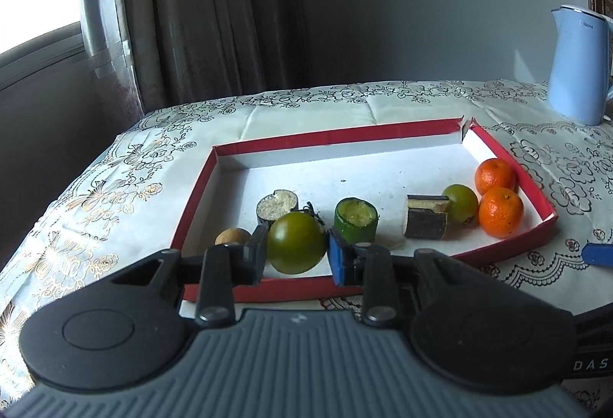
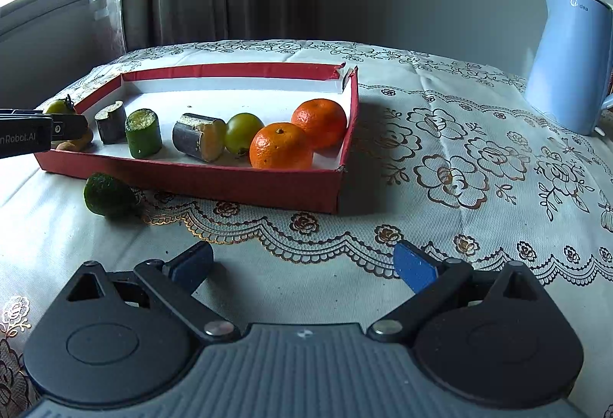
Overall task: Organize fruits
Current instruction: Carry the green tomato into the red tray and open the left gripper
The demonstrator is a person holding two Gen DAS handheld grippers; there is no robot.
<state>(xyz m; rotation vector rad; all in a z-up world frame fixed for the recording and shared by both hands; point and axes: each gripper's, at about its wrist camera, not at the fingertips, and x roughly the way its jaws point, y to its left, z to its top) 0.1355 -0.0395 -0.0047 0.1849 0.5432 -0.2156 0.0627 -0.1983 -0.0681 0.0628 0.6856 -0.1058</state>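
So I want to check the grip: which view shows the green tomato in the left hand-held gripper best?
The left wrist view: the green tomato sits large between the left hand-held gripper fingers. The right wrist view shows only its top at the far left edge.

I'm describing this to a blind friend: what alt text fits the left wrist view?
The left gripper is shut on a green tomato above a red-rimmed tray holding two oranges, another green fruit and cut stalk pieces, on a flowered tablecloth with a blue kettle behind.

Black tongs (image 2: 302, 263), blue pads (image 2: 415, 270)
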